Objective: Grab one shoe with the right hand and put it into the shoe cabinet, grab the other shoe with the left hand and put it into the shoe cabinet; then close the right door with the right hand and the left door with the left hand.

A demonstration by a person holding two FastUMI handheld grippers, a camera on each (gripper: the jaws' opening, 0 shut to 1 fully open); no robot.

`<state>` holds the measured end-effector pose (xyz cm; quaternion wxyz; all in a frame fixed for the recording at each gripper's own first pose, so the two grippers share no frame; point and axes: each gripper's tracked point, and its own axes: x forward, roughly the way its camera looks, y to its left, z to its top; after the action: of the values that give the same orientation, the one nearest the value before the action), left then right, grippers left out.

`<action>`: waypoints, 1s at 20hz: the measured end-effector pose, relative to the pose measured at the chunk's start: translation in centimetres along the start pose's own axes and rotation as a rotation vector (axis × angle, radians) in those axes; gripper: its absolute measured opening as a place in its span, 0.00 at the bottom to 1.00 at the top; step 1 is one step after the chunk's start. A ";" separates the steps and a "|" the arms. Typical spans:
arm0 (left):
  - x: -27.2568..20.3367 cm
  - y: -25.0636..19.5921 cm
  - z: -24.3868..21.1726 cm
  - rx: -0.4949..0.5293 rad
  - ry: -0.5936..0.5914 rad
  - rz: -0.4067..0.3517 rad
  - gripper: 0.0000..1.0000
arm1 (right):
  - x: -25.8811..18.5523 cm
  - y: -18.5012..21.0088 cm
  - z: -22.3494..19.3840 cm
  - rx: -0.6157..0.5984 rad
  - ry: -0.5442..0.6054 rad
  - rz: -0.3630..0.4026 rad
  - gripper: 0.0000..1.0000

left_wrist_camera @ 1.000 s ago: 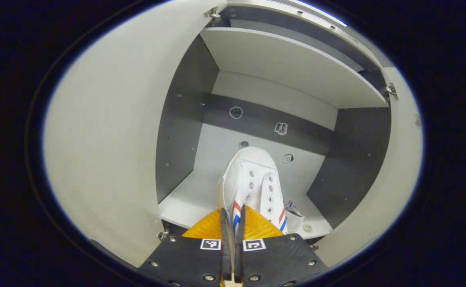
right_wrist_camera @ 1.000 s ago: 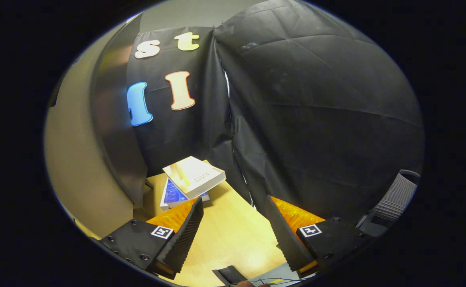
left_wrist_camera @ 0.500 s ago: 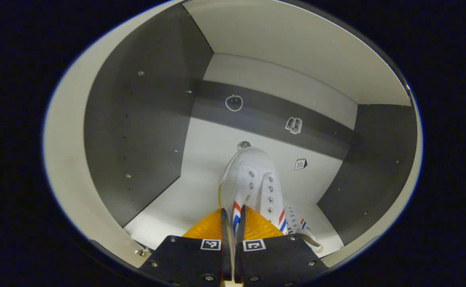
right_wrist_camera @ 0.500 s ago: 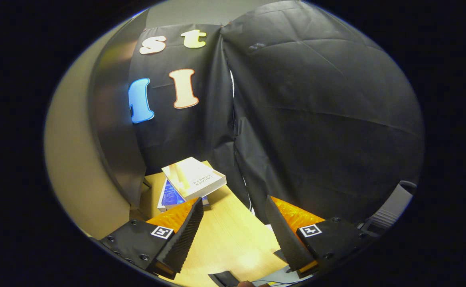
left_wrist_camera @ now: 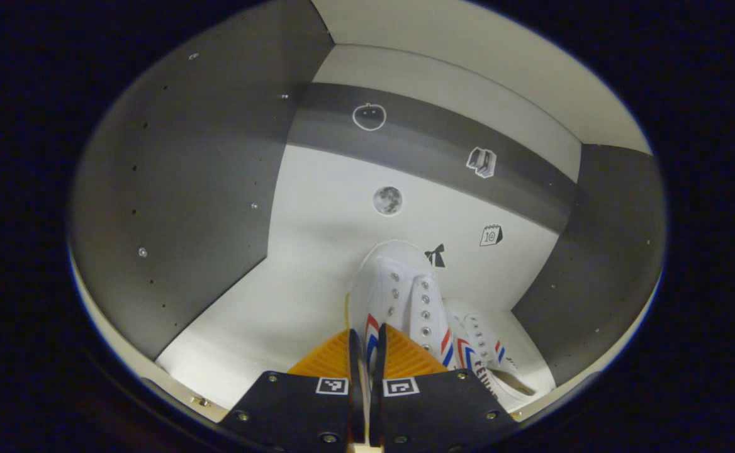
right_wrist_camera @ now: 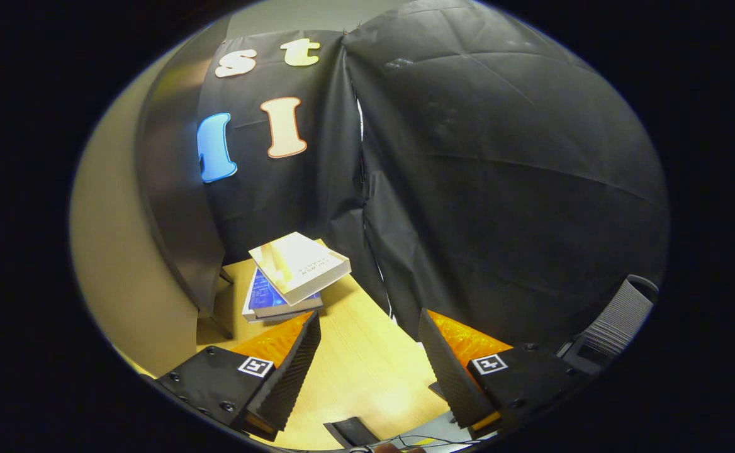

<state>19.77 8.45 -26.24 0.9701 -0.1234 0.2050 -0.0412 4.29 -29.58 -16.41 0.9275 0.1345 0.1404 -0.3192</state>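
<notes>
Left gripper view: cabinet interior, grey left wall (left_wrist_camera: 179, 189), white shelf floor (left_wrist_camera: 279, 314) bare toward its left edge. Left claw (left_wrist_camera: 366, 343) clenched on shoe 2 (left_wrist_camera: 399, 296), pinching its side at the striped part, toe pointing to the back wall; the shoe sits low near the middle of the shelf floor, cannot tell if its sole is fully down. Just right of it, shoe 1 (left_wrist_camera: 487, 358) lies on the shelf floor near the front right corner, beside the grey right wall (left_wrist_camera: 600, 264); whether the 2 shoes touch is unclear. Right gripper view: right claw (right_wrist_camera: 367, 352) released, fingers wide apart, grasping nothing, over a wooden table (right_wrist_camera: 355, 377) with stacked books (right_wrist_camera: 292, 270) toward the table's far left corner. Progress judged: shoe 1 stowed, shoe 2 inside the cabinet but not yet let go. Left to do: release shoe 2, pull out, shut the right door with the right claw, then the left door with the left claw.
</notes>
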 end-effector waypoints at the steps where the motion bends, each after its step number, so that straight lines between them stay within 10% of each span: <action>1: 0.1 0.1 -0.3 0.010 0.009 0.010 0.05 | 0.1 -0.1 -1.1 -0.014 0.024 0.000 0.99; 9: 0.0 0.5 0.9 0.089 -0.014 0.041 0.26 | -0.5 0.0 -2.1 0.018 0.038 0.002 0.99; 13: -4.7 -0.5 2.8 0.258 -0.095 0.066 0.99 | -0.5 -0.7 -2.2 0.056 0.045 0.000 0.98; 20: -18.3 -4.6 6.1 0.313 -0.341 0.012 1.00 | 0.4 0.6 1.3 0.023 -0.014 0.047 0.99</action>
<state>5.43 7.72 -12.56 0.9982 0.0243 0.0299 -0.0454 5.18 -29.79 -15.29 0.9342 0.1460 0.1270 -0.2997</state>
